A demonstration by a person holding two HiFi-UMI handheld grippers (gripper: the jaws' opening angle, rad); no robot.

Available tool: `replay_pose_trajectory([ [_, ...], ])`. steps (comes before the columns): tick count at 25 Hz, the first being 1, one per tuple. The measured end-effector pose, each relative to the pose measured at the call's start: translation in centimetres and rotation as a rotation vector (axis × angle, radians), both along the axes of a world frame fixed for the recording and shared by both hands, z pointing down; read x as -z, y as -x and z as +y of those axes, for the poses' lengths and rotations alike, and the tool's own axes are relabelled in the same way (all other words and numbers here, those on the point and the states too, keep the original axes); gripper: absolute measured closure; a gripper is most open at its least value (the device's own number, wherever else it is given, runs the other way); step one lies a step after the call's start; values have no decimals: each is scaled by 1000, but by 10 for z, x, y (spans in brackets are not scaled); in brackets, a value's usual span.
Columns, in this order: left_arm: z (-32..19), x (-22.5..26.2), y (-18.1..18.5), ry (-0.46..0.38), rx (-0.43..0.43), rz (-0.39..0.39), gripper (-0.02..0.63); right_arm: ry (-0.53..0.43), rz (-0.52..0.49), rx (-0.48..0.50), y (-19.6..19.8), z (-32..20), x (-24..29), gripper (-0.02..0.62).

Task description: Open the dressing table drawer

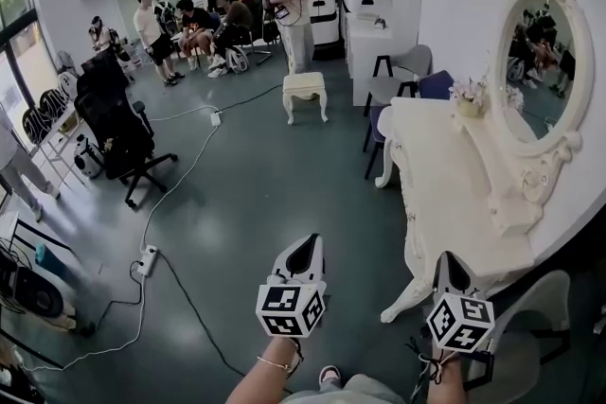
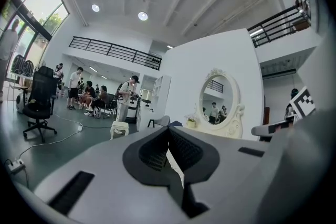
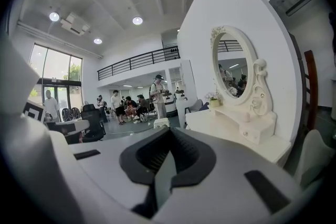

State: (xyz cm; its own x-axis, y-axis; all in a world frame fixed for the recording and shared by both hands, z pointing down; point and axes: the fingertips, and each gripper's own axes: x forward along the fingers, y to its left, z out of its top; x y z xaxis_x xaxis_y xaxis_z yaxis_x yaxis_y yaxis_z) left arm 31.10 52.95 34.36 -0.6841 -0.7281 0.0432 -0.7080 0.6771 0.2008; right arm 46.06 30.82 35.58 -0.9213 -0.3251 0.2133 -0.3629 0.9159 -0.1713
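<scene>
Nearest, left gripper and right gripper side by side, jaws of each pressed together, empty. Just beyond, to the right: white dressing table, touched by neither, with oval mirror.

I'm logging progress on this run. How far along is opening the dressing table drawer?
Done: nothing yet; the small drawer under the mirror on the dressing table looks closed. In hand: nothing; the left gripper and right gripper are both shut and empty, held in the air apart from the table. Left: reach the drawer's knob, grip it and pull the drawer out.
</scene>
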Motion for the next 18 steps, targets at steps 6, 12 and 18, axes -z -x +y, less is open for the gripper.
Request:
replay_pose_trajectory([
  [6,0,-9,29,7,-9,16,588,17,27,-21,19,-2,-13,588],
  [12,-15,-8,61,5,-20,6,588,9,14,-52,47,-19,-10,588],
  [18,-45,-10,108,12,-23,-1,589,12,8,-62,96,-52,-13,588],
])
